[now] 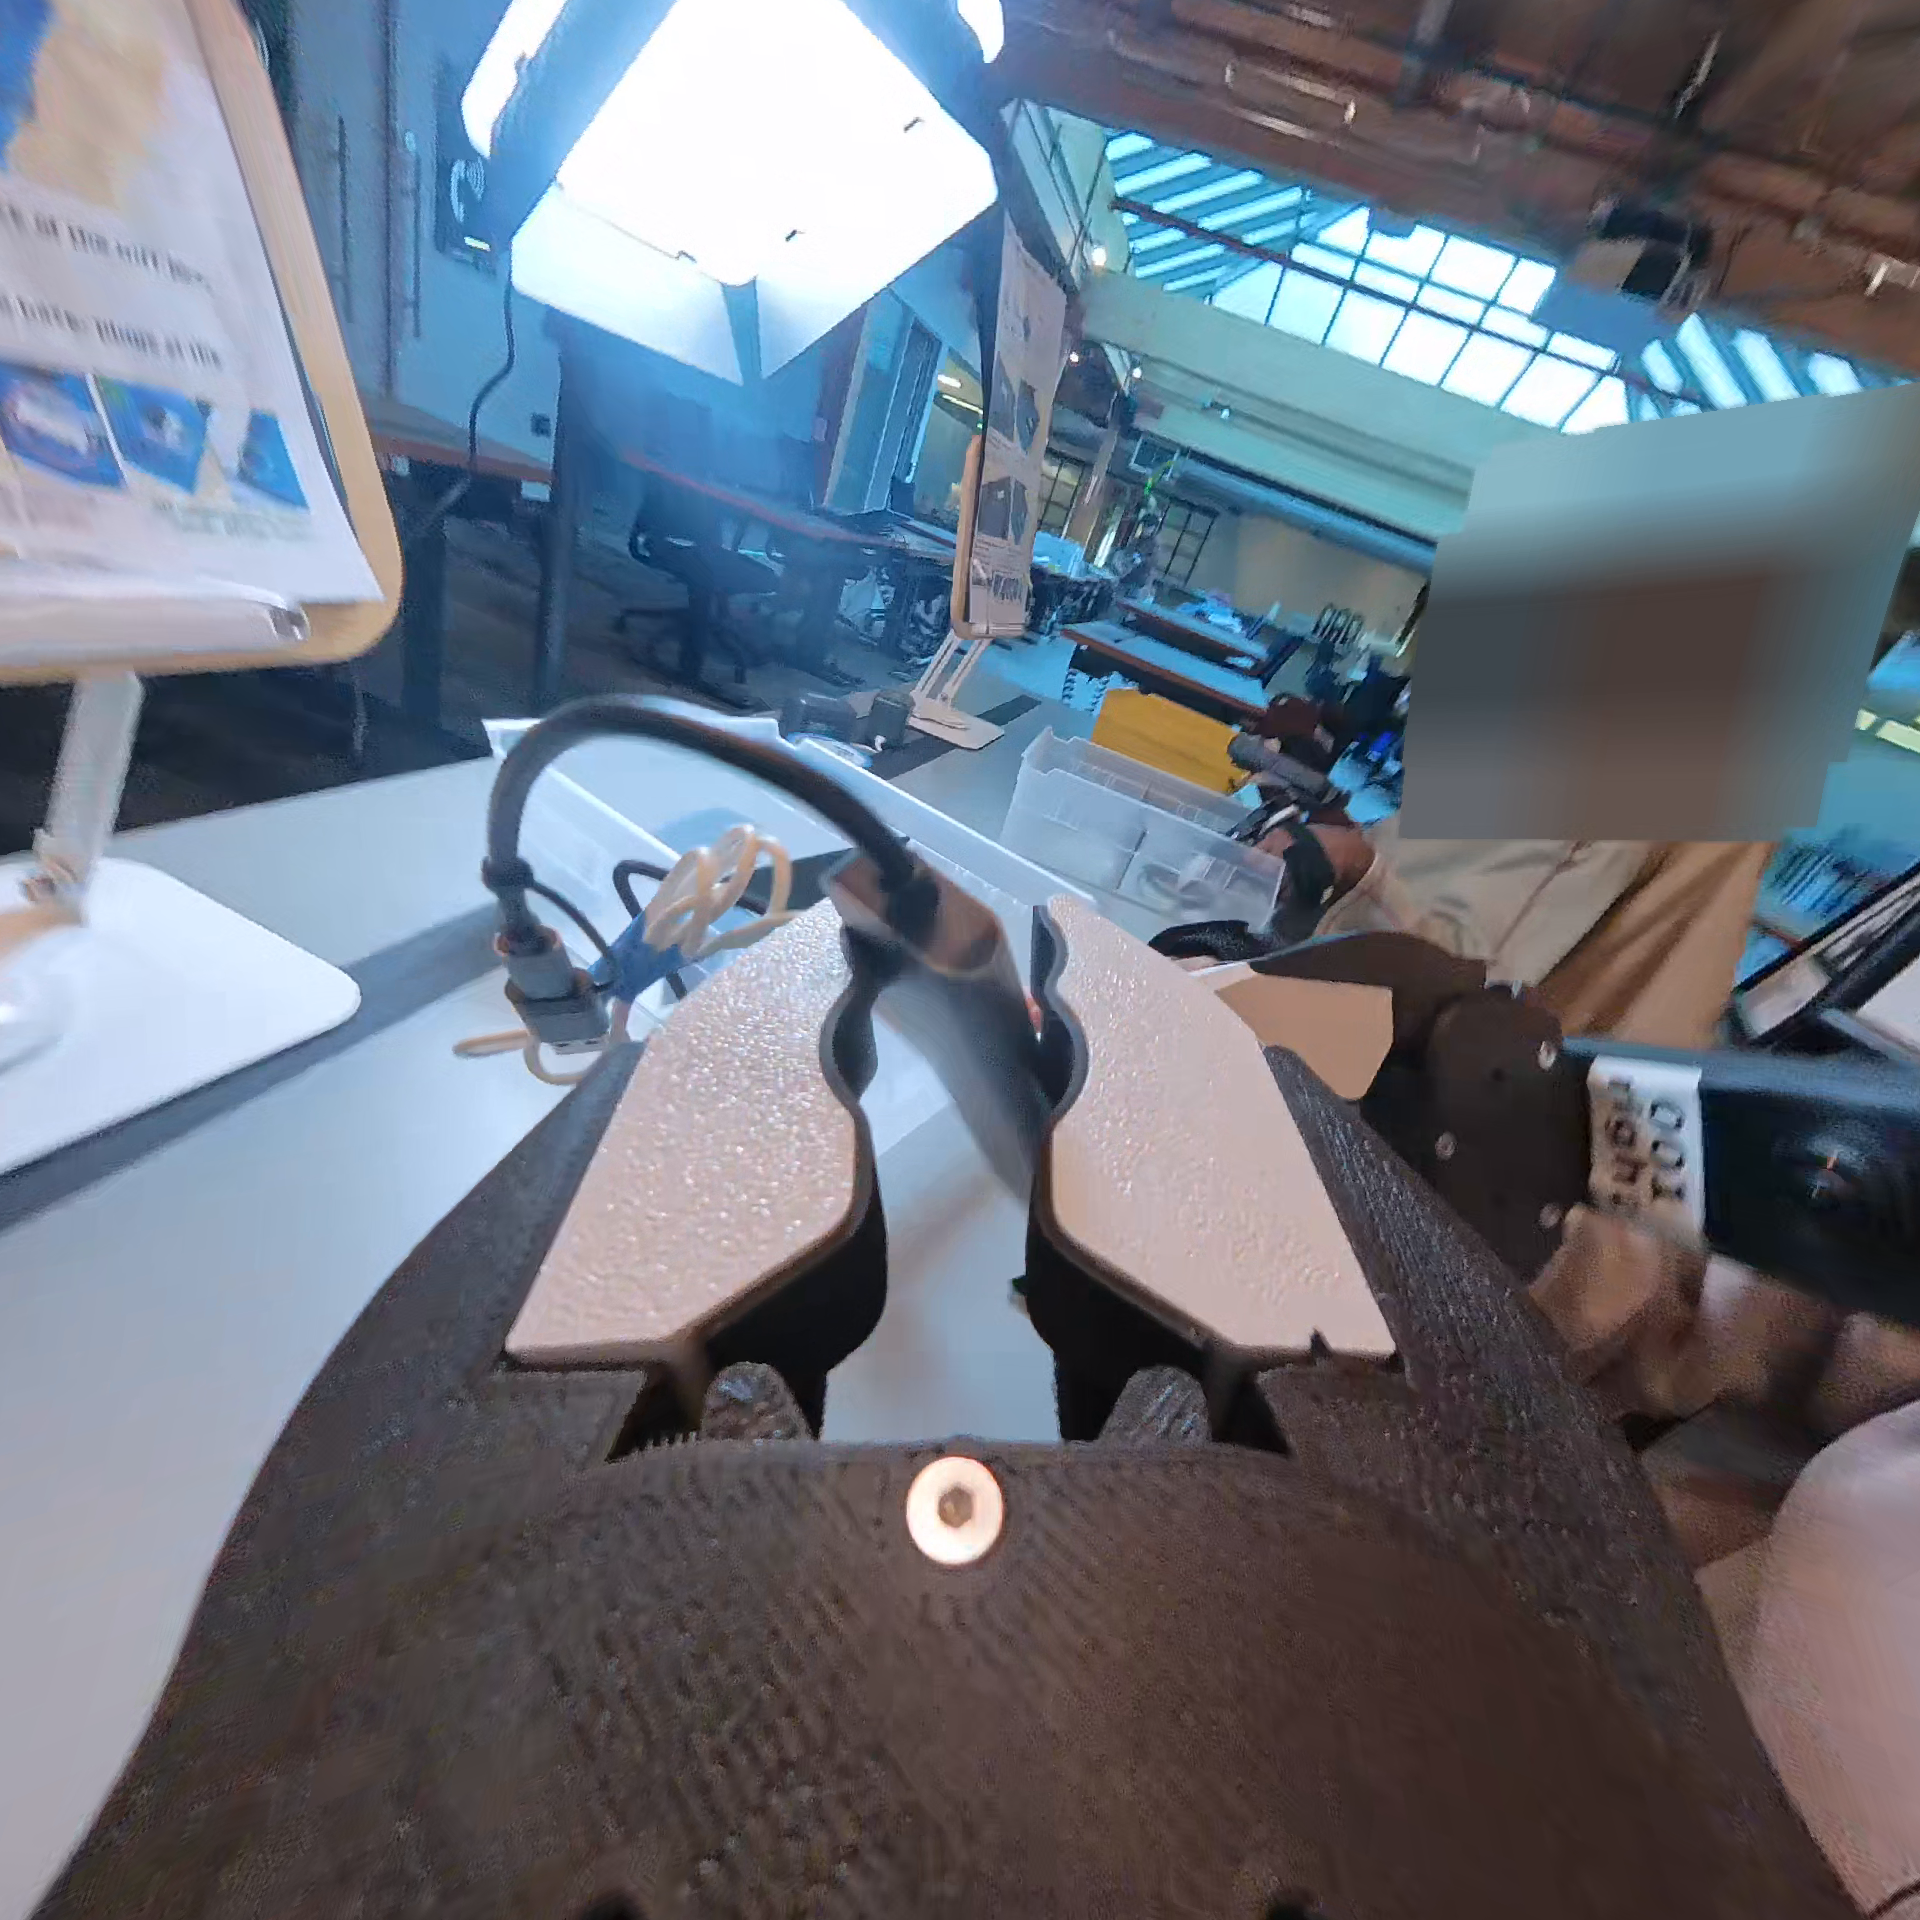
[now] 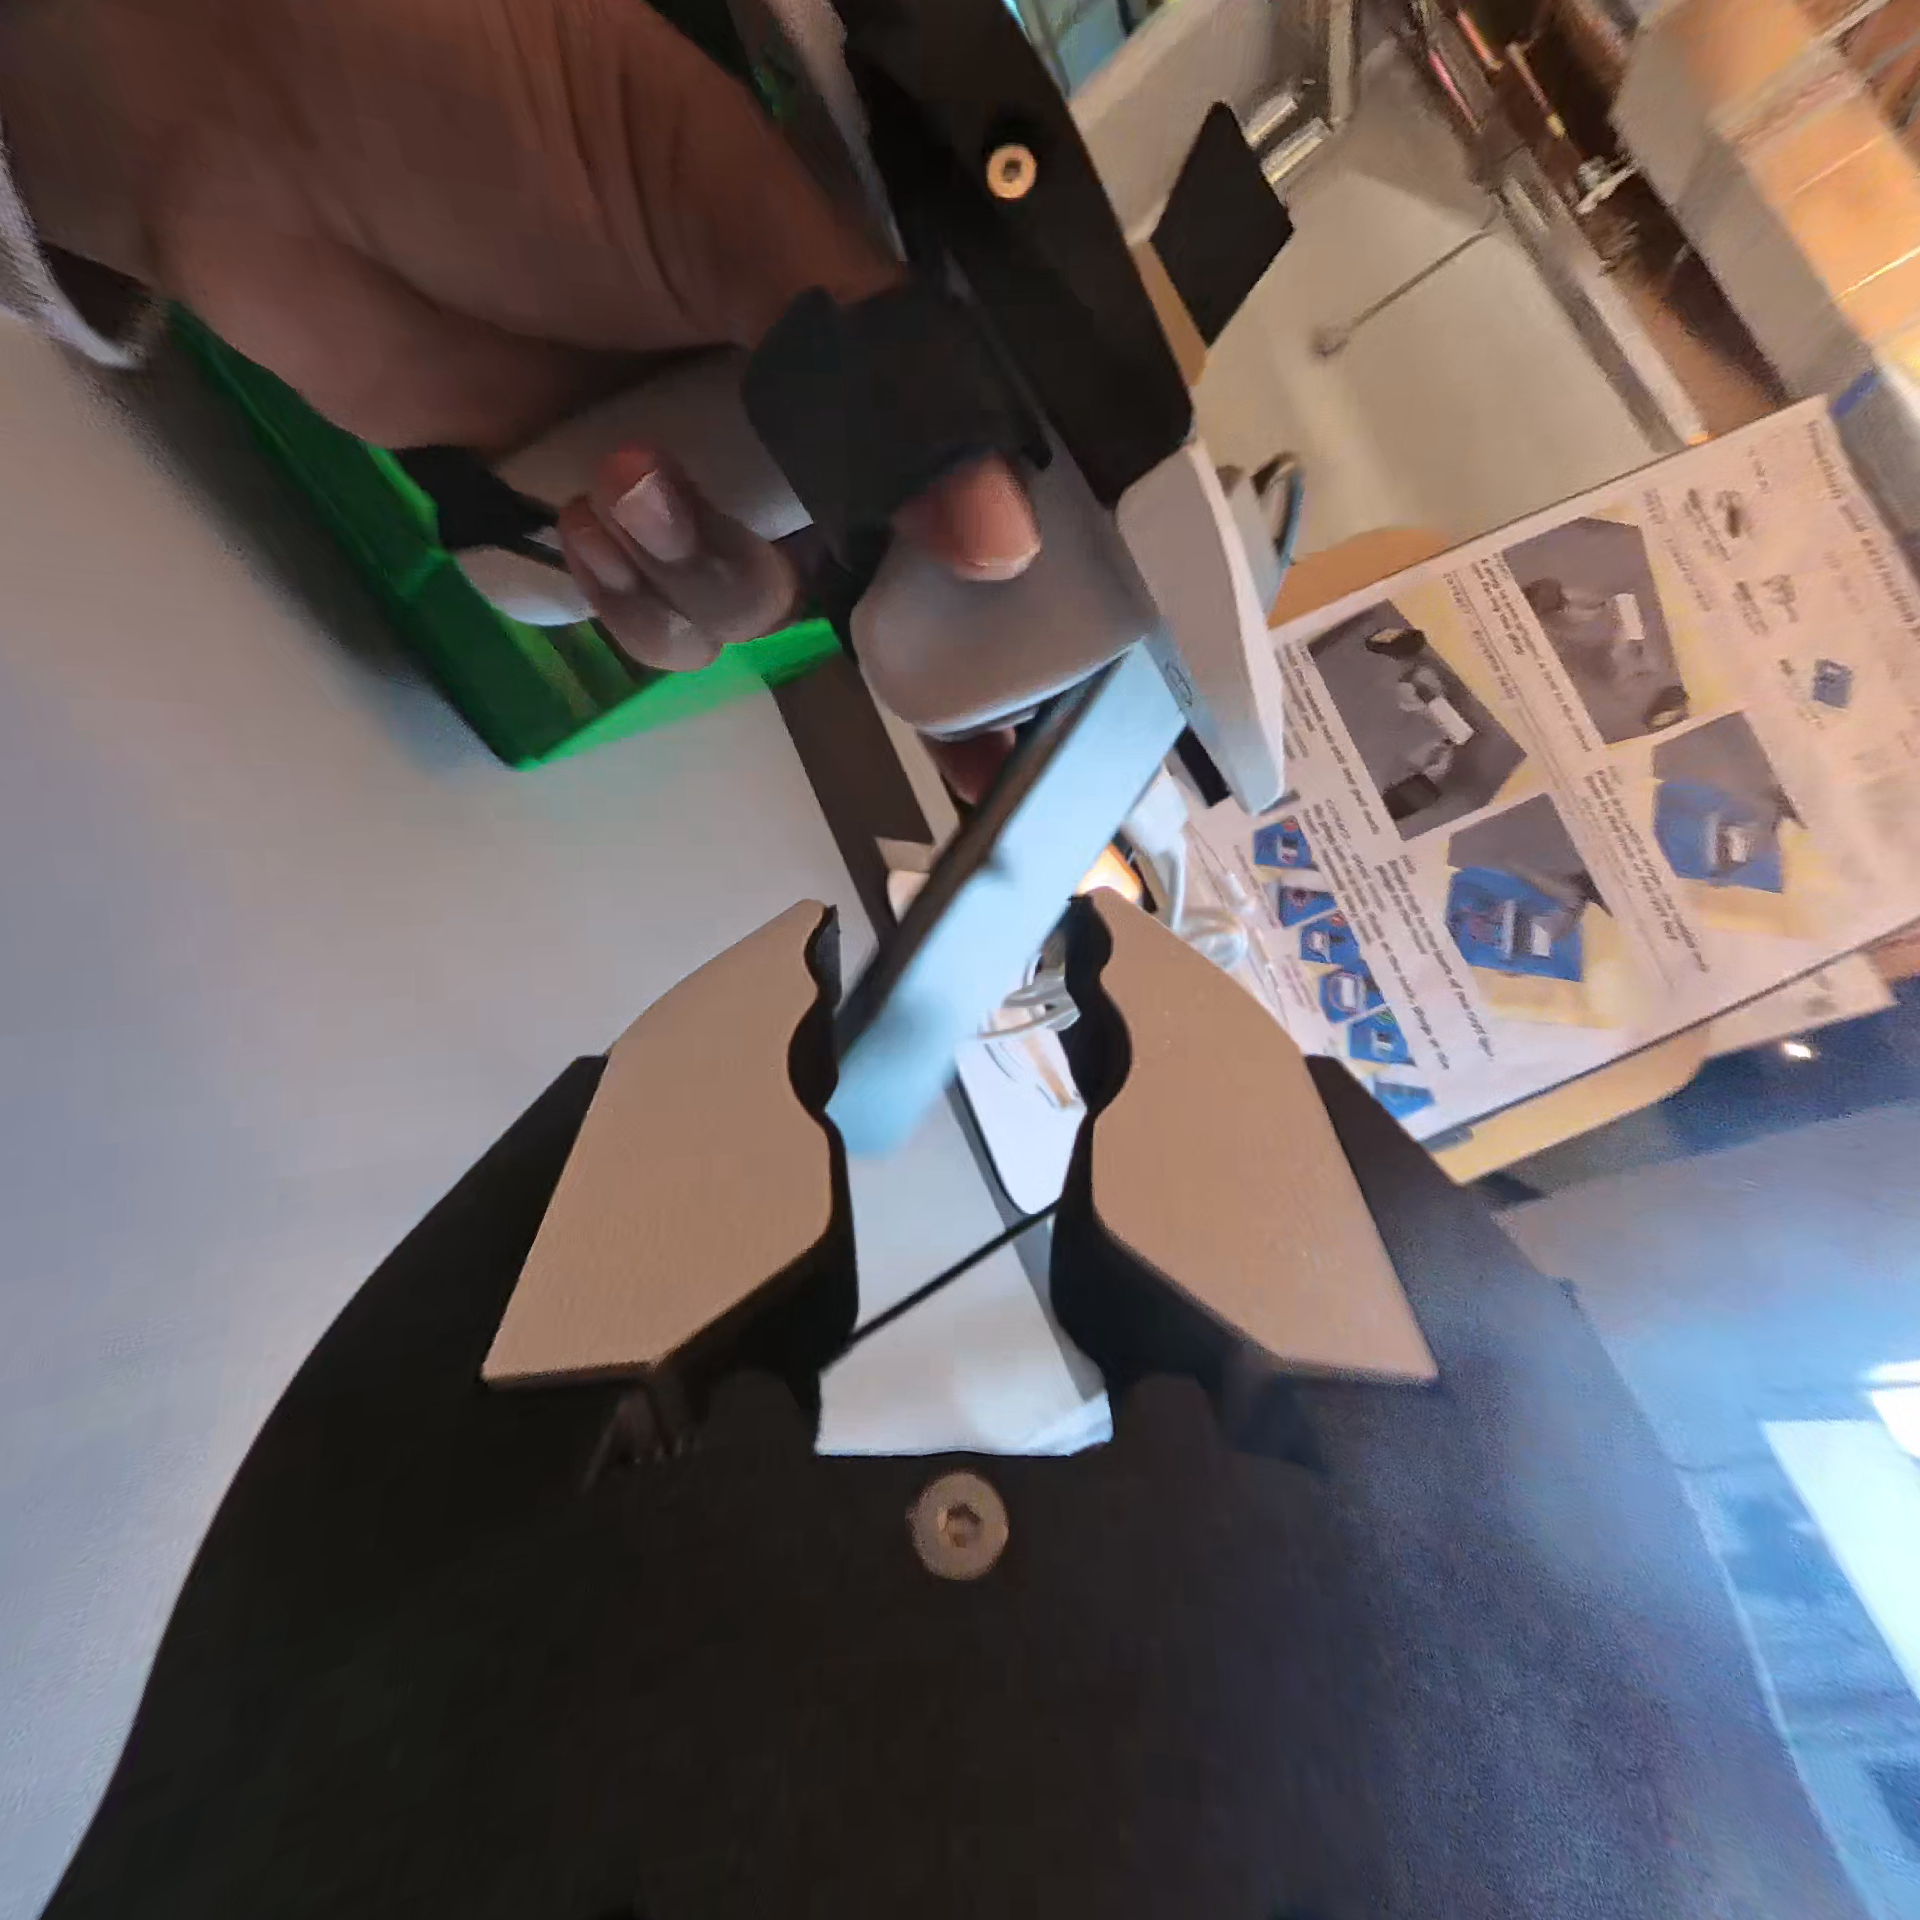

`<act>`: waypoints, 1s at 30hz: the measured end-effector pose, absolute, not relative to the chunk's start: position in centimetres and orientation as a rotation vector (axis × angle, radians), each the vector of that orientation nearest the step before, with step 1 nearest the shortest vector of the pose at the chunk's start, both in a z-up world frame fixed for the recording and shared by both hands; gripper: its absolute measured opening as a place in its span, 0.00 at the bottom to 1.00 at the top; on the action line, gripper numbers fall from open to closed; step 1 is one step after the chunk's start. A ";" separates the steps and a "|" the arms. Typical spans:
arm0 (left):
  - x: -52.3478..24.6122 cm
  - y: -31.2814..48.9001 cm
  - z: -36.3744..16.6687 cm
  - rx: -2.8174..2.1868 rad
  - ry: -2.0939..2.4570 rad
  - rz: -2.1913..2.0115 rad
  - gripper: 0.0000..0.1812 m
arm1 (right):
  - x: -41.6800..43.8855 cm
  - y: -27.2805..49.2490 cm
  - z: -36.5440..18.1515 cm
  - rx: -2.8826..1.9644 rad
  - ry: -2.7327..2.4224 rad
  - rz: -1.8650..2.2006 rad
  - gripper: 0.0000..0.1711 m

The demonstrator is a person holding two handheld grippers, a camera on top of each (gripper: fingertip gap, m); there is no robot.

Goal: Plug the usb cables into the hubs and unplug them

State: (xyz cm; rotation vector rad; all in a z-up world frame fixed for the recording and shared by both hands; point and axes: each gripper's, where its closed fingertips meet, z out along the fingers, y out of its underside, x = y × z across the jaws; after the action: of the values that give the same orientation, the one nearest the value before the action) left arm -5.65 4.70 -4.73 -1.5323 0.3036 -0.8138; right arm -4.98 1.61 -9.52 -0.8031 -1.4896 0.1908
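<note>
My left gripper [image 1: 940, 925] is shut on a flat grey USB hub [image 1: 961, 940], held on edge between its white pads. The hub's short black cable [image 1: 665, 727] loops up and left, and its grey plug [image 1: 556, 1003] hangs free above the table. In the right wrist view the hub [image 2: 997, 883] slants down from the left gripper [image 2: 1081, 686], which a hand [image 2: 416, 208] holds. The hub's lower end sits between the parted jaws of my right gripper [image 2: 956, 925], close to the left pad [image 2: 686, 1143]. The right gripper's body [image 1: 1475, 1070] shows at the right of the left wrist view.
Loose rubber bands and a blue-tipped cable [image 1: 686, 904] lie on the white table [image 1: 208, 1351]. A stand with a white base [image 1: 156, 987] holds an instruction sheet [image 2: 1558, 727]. A clear organiser box [image 1: 1122, 821] and a seated person [image 1: 1558, 914] are behind. A green box [image 2: 499, 644] lies at the left.
</note>
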 end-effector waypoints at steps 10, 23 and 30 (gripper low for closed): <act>-4.2 -1.1 -3.4 -1.552 0.810 -0.686 0.15 | -1.8 1.4 -5.8 -0.872 -1.576 0.574 0.23; 2.8 -5.0 -10.0 -1.609 1.332 -0.724 0.15 | 0.0 -2.9 -11.6 -0.782 -2.046 0.580 0.12; 2.0 -3.9 -10.2 -1.610 1.314 -0.616 0.15 | -0.2 -2.2 -11.7 -0.812 -2.034 0.674 0.04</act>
State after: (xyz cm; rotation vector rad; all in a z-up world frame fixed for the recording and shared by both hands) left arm 1.96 -3.90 -10.24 -1.6099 1.3135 -0.6164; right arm -0.19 -2.20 -11.75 -0.8121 -2.0340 0.6742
